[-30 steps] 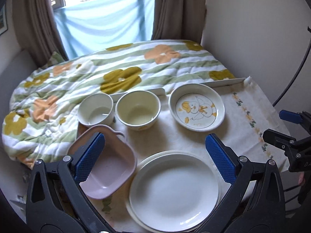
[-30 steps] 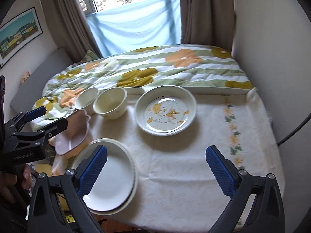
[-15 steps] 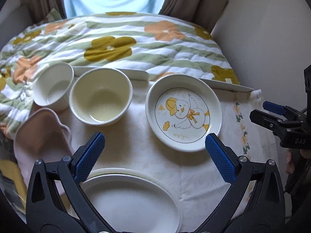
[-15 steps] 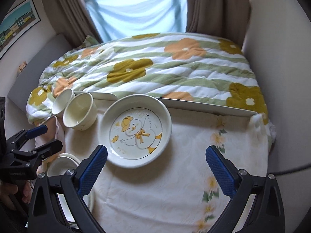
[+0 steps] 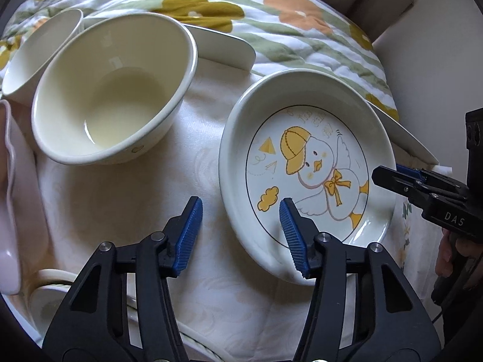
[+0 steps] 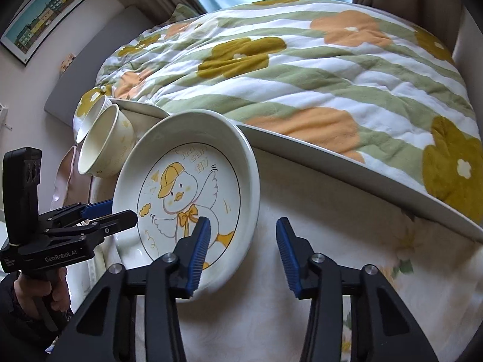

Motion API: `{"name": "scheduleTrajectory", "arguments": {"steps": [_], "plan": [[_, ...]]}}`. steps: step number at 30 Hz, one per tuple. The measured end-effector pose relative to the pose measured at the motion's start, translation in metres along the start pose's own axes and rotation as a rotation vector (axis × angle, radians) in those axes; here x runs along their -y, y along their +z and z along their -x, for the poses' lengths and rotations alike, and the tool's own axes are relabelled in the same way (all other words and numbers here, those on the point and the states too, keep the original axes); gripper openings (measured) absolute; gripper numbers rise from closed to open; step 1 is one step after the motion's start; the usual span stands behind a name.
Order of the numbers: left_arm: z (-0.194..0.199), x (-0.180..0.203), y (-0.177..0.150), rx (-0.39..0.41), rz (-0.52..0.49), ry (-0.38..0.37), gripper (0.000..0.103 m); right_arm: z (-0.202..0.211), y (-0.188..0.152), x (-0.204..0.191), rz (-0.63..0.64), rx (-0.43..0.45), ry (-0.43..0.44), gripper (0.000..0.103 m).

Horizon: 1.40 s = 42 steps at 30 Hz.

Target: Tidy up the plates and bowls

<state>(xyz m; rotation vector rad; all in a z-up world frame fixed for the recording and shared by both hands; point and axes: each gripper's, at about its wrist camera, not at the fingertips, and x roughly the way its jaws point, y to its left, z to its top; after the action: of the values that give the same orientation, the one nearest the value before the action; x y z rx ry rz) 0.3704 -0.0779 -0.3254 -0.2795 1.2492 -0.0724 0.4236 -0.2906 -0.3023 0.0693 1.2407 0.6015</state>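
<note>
1. Duck plate [image 5: 308,166] sits on the tabletop [image 5: 120,205], far rim close to the tabletop's back edge, just short of the flowered quilt [image 6: 302,69] on the bed beyond.
2. Left claw [image 5: 240,215] straddles the plate's near-left rim: one blue pad over the plate's inside, the other outside over the cloth; closing, rim between the pads, no press visible yet.
3. Right claw [image 6: 243,235] straddles the plate's near-right rim the same way: one pad over the duck picture, the other over bare cloth; closing too, no contact to be seen.
4. In the left wrist view, right claw appears at the plate's right edge, gripped by a hand [image 5: 452,256]; in the right wrist view, left claw appears at the plate's left edge.
5. Open cloth lies to the right of the plate as far as the tabletop's edge; a strip of bare cloth separates plate from cream bowl [image 5: 111,90].
6. Bowls, counted: two round ones, the cream bowl and a white bowl [image 5: 36,51] just beside it, near the back edge.
7. One pink dish [image 5: 12,211] at the left border, partly cut off.
8. One more pale plate [image 5: 51,298] at the near-left, mostly hidden behind the left claw's arms.
</note>
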Motion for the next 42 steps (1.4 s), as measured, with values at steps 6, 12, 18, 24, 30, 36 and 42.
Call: {"name": "scheduleTrajectory", "arguments": {"steps": [6,12,18,24,30,36,42], "plan": [[0.001,-0.002,0.002,0.015,-0.002,0.014,0.022,-0.008,0.002,0.004,0.019,-0.007,0.02,0.023],[0.003,0.006,0.003,0.018,-0.036,0.032,0.017,-0.011,0.003,0.004,0.012,-0.002,0.046,0.014],[0.013,0.014,0.005,0.043,-0.075,0.055,0.017,-0.004,0.0,0.002,0.015,0.016,0.045,0.014],[0.036,0.02,0.002,0.087,-0.113,0.062,0.017,0.01,-0.002,-0.004,0.003,0.059,0.047,0.014],[0.076,0.016,-0.002,0.143,-0.149,0.027,0.017,0.04,-0.009,-0.028,0.002,0.112,0.025,0.014],[0.124,-0.003,-0.022,0.194,-0.214,-0.014,0.017,0.068,-0.033,-0.068,-0.018,0.164,-0.007,0.014],[0.153,-0.039,-0.054,0.187,-0.29,-0.063,0.017,0.075,-0.074,-0.121,-0.084,0.198,-0.058,0.014]]}}
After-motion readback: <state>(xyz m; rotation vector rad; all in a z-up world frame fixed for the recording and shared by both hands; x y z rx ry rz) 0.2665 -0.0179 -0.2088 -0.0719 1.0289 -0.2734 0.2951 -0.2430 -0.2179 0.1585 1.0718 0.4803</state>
